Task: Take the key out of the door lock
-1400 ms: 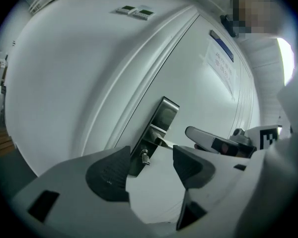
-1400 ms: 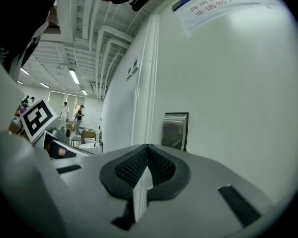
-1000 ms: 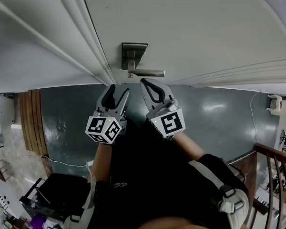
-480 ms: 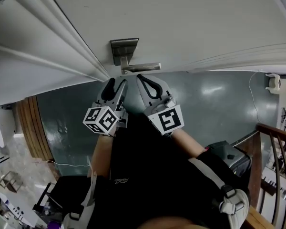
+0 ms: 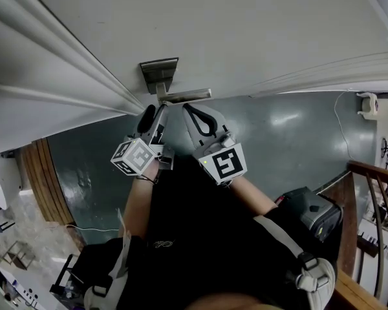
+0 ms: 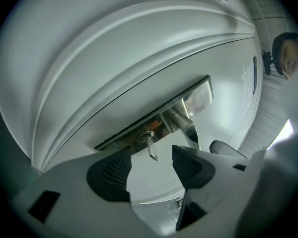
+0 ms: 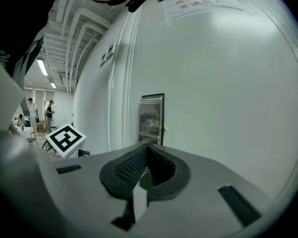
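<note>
While the key sits in the keyhole of the metal lock plate, its free end jutting toward the near side, the left gripper is lined up with it. The gripper's 2 jaws stand moderately apart with nothing between them yet. The key's tip points into the gap, near the dark pads but touching neither. That spacing looks chosen so the jaws can slide along both flat sides of the key before closing.

The door handle comes out of the same plate just right of the key. I judge the left gripper is kept to the lever's left so that it does not knock it.

The right gripper has its jaws pressed together at the tips and holds nothing. In the head view it sits just right of the left gripper and close to the lever, near the white door. It seems parked out of the way, or ready to steady the handle. The key is too small to make out in the head view.

The task looks to be at the approach. The next move calls for easing the left jaws farther around the key, closing, and pulling straight out, since a skewed pull could bind it.
</note>
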`<state>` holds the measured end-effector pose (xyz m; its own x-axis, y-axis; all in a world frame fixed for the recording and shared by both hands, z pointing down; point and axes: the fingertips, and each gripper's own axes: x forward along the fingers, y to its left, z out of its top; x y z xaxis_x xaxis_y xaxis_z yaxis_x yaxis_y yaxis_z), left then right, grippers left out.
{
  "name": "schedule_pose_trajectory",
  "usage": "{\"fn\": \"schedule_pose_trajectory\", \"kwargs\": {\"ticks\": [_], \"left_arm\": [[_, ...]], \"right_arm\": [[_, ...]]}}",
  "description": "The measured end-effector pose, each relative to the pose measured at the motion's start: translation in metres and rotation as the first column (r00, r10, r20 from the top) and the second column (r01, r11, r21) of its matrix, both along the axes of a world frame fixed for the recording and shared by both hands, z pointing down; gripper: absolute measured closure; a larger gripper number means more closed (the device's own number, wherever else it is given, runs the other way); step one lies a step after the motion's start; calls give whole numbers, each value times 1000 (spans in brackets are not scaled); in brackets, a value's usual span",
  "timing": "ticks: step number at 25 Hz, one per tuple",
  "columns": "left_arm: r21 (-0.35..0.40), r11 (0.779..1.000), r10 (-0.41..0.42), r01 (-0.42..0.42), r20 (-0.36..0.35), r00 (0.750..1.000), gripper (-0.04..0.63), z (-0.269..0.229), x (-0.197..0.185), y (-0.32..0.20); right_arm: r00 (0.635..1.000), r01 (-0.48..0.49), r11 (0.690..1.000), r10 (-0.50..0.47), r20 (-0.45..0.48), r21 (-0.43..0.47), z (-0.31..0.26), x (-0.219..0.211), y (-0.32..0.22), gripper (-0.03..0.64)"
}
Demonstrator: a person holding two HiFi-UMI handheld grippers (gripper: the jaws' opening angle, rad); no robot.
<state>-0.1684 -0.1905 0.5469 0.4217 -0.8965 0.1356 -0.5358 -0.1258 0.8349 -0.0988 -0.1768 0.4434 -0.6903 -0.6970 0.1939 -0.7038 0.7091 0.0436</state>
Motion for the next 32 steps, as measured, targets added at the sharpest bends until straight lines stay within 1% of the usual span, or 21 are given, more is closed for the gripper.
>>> {"fn": "schedule_pose_trajectory", "kwargs": {"ticks": [4, 9, 15, 20, 24, 29, 32], "left_arm": [[-18, 1000, 20, -20, -24, 1000, 327, 5, 6, -7], [-38, 999, 6, -8, -44, 999, 339, 10, 8, -15], [-57, 998, -25, 20, -82, 996, 392, 13, 7, -24], [-44, 998, -50, 45, -129, 990, 446, 13, 8, -31], [-44, 996, -86, 79, -177, 980, 490, 9, 8, -33], [-60, 987, -163, 152, -282, 946, 530, 4, 4, -38], [-73, 981, -191, 177, -306, 933, 538, 4, 5, -40]], "right_arm": [[1000, -25, 1000, 25, 5, -11, 0, 5, -4, 607], [999, -43, 999, 43, 1, -13, 1, 9, -7, 607], [998, -68, 997, 68, 10, -26, 2, 14, -9, 607], [997, -77, 996, 78, 23, -43, 4, 18, -13, 607], [996, -82, 996, 84, 30, -46, 3, 23, -17, 607], [997, -67, 997, 68, 30, -43, 2, 27, -18, 607], [998, -53, 998, 55, 34, -46, 2, 28, -18, 607]]}}
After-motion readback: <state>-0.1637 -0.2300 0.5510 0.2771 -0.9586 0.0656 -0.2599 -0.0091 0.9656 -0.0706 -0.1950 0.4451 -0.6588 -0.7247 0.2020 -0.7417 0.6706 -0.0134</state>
